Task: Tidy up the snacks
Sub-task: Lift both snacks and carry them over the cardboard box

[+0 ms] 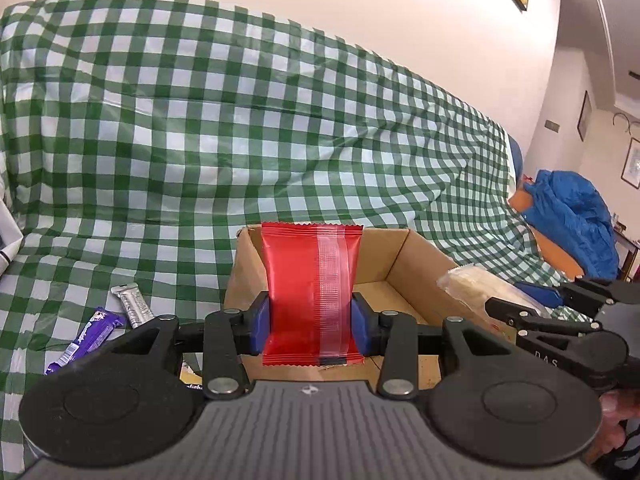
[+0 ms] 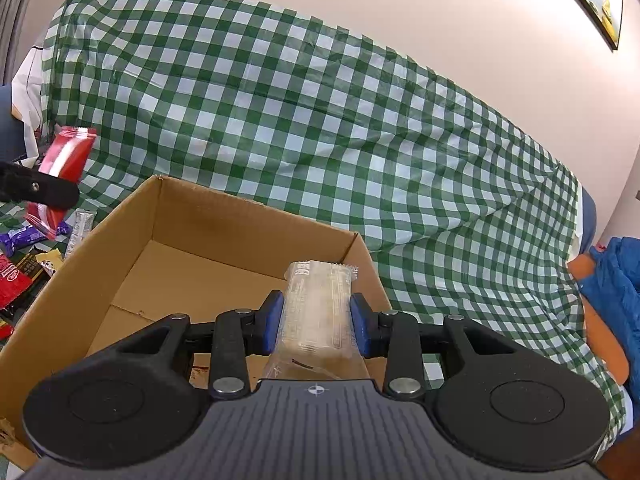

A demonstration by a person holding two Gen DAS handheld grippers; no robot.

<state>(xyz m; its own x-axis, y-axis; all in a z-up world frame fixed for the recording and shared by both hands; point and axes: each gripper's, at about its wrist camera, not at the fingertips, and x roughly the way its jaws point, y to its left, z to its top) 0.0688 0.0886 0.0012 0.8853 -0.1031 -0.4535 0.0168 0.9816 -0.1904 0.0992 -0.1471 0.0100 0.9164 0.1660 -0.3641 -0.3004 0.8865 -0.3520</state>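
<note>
My left gripper (image 1: pixel 311 322) is shut on a red snack packet (image 1: pixel 304 288), held upright over the near left edge of an open cardboard box (image 1: pixel 394 276). The same red packet (image 2: pixel 66 160) shows at the far left of the right wrist view, left of the box (image 2: pixel 140 216). My right gripper (image 2: pixel 316 326) is shut on a clear-wrapped pale snack bar (image 2: pixel 320 300), above the box's near right corner. That bar (image 1: pixel 476 284) and the right gripper (image 1: pixel 516 312) appear at the right of the left wrist view. The box floor looks bare.
A green-and-white checked cloth (image 1: pixel 240 128) covers the sofa and the surface. Loose snacks lie left of the box: a silver bar (image 1: pixel 134 304), a purple bar (image 1: pixel 86 336), and several red and dark packets (image 2: pixel 16 280). A blue jacket (image 1: pixel 572 216) lies at the right.
</note>
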